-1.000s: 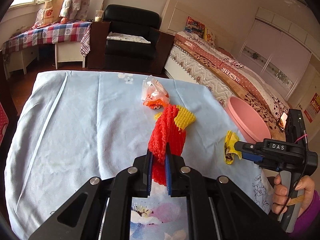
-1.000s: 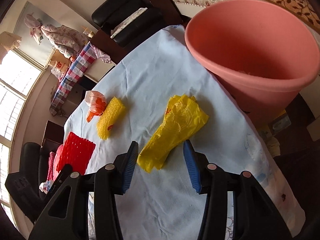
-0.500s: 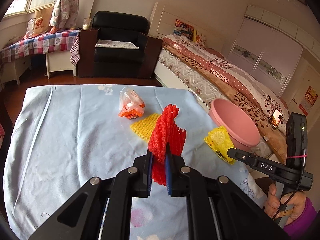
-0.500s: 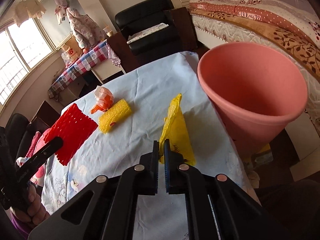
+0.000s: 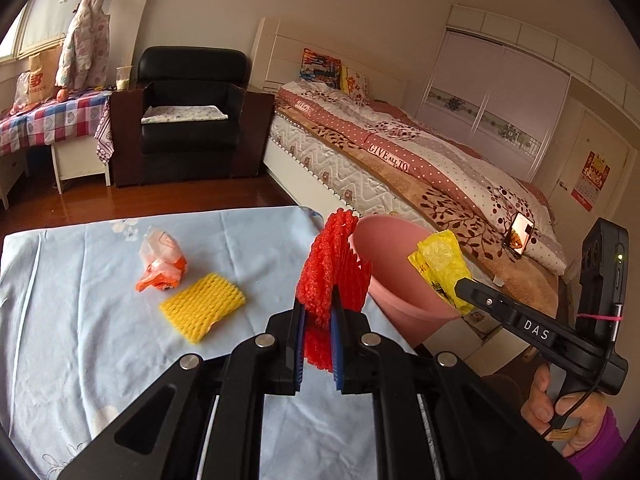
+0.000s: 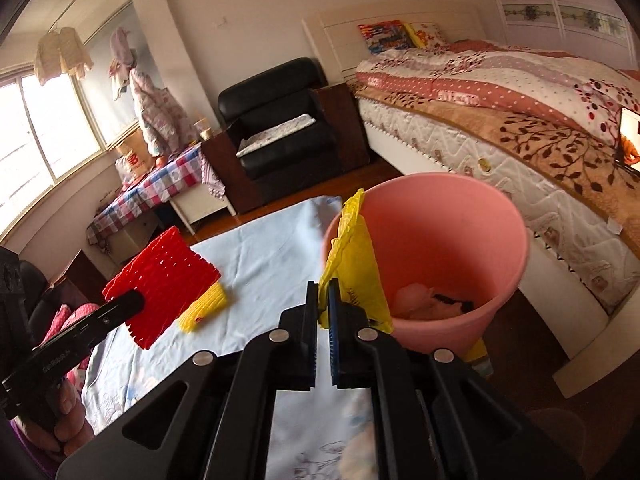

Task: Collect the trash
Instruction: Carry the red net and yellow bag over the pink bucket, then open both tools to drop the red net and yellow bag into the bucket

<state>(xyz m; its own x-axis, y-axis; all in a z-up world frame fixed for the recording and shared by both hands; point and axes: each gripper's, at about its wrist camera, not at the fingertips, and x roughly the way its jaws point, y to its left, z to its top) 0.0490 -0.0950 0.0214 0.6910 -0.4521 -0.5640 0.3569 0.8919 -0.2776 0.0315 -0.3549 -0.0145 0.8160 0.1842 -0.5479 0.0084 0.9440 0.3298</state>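
**Both grippers carrying trash beside the pink bin**

The left gripper (image 5: 318, 320) is clenching a red foam net (image 5: 332, 268), holding it up off the table (image 5: 80, 320); from the right wrist view the net is showing as a flat red sheet at about 9 o'clock. The right gripper (image 6: 323, 316) is pinching a yellow plastic bag (image 6: 354, 264), its jaws having just closed on it, and the bag is standing upright against the near rim of the pink bin (image 6: 440, 240). Some pale scraps are lying in the bin's bottom. In the left wrist view, the bin is sitting at 3 o'clock of the red net, off the table's edge. A yellow foam net (image 5: 202, 310) is lying on the blue tablecloth at 9 o'clock of the left gripper, with a crumpled orange-and-white wrapper (image 5: 162, 264) just beyond it at 11 o'clock.
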